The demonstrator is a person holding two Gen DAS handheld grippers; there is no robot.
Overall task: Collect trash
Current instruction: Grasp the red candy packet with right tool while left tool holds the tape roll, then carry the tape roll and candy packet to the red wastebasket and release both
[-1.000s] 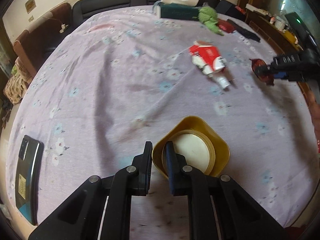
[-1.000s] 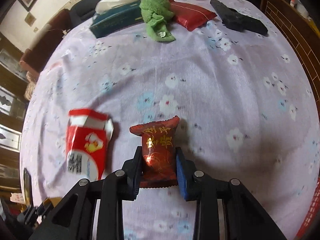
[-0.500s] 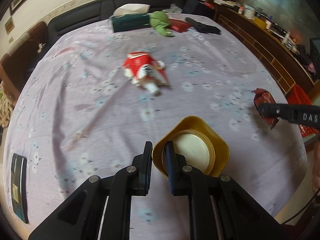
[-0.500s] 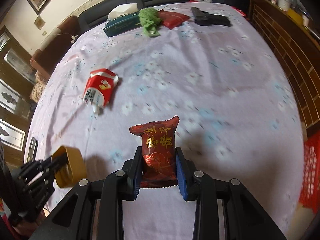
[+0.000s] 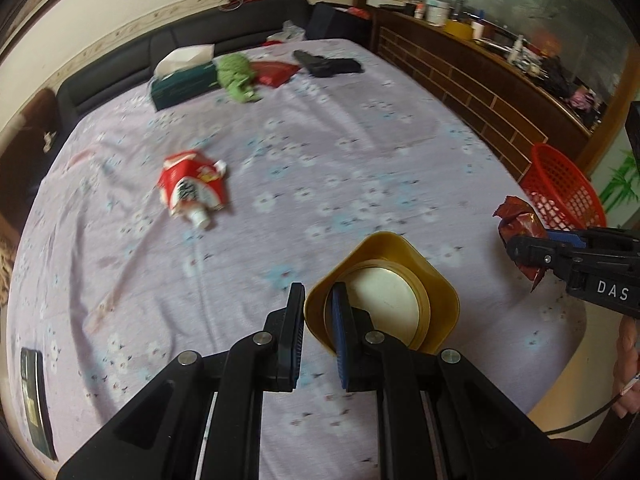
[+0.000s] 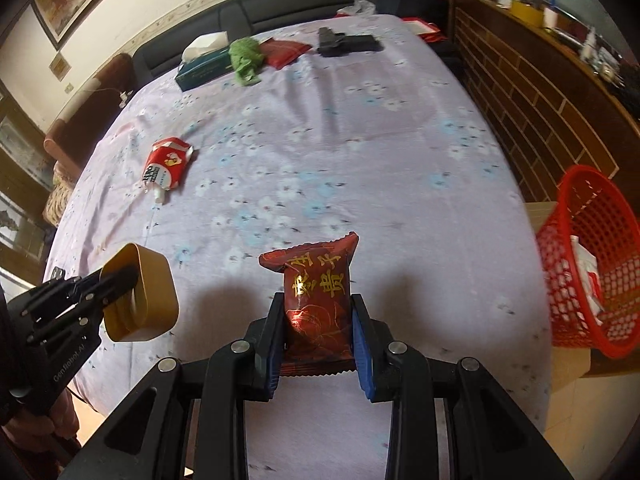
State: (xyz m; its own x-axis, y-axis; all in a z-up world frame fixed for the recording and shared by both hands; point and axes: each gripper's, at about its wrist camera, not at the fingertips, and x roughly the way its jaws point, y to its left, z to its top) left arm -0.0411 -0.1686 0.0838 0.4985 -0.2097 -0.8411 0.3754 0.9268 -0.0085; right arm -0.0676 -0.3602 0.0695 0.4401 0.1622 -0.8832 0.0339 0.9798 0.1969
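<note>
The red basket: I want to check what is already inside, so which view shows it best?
The right wrist view: the red basket stands beside the table with its mouth turned toward the camera, and white scraps show inside. The left wrist view catches only its outer wall and rim, not the contents.

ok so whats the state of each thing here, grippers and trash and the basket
left gripper: shut on the cup rim
cup: held, above the bed
right gripper: shut on the wrapper
wrapper: held upright
pouch: lying on the bed, crumpled
basket: upright, trash inside
tissue box: open, tissue sticking out
</note>
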